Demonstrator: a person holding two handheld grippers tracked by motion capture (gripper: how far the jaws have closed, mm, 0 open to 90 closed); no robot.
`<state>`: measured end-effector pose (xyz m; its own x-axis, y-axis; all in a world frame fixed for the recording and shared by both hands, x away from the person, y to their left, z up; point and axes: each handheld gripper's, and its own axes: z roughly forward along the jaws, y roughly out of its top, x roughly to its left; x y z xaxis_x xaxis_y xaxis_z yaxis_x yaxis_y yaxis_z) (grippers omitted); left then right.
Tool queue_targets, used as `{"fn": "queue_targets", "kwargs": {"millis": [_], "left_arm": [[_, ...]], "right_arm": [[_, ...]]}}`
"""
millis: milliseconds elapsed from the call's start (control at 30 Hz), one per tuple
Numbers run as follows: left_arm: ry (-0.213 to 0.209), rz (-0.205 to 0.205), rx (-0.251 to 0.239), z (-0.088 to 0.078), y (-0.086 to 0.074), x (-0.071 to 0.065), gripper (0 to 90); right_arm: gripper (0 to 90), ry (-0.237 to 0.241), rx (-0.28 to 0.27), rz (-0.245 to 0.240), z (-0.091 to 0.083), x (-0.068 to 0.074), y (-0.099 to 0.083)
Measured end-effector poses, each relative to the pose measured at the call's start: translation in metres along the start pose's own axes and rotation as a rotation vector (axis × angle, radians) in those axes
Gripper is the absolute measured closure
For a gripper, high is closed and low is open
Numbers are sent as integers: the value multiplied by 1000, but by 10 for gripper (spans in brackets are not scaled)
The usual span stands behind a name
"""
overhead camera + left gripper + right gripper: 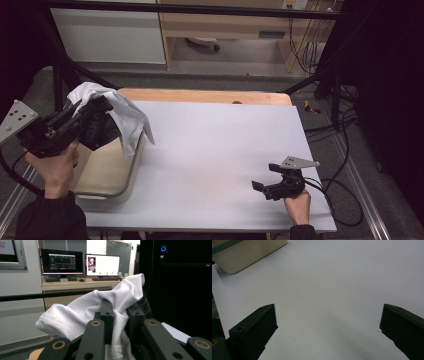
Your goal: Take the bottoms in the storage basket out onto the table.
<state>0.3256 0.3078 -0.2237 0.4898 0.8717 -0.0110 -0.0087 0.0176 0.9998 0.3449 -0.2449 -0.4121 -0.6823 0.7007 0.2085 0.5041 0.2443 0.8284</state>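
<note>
- The white cloth [120, 112] is seen at the upper left of the high view, pinched in the closed left gripper [87, 120] and draped down its right side, above the cream tub [127, 175].
- Its long axis hangs downward toward the tub's rim; the left hand [56, 167] is by far the nearer.
- The right gripper [272, 186] is held with jaws wide and empty, low at the lower right, well apart.
- The white tabletop [215, 150] lies bare; monitors [80, 262] stand on a desk behind.

White cloth [82, 307] soft, hemmed; bin [107, 182] smooth cream plastic; table [215, 150] matt white
</note>
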Motion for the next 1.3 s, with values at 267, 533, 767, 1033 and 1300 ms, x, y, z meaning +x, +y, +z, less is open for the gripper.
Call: {"fn": "queue_targets", "kwargs": {"millis": [267, 533, 767, 1033, 1300], "left_arm": [[-22, -2, -5, 6, 2, -8, 777], [-42, -6, -12, 11, 2, -16, 777], [-54, 2, -10, 18, 1, -24, 777], [-88, -7, -4, 26, -2, -34, 777], [-113, -8, 6, 33, -5, -43, 777]], "right_arm": [[17, 0, -3, -1, 0, 0, 0], [17, 0, -3, -1, 0, 0, 0], [17, 0, -5, -2, 0, 0, 0], [17, 0, -5, -3, -1, 0, 0], [17, 1, -4, -3, -1, 0, 0]]}}
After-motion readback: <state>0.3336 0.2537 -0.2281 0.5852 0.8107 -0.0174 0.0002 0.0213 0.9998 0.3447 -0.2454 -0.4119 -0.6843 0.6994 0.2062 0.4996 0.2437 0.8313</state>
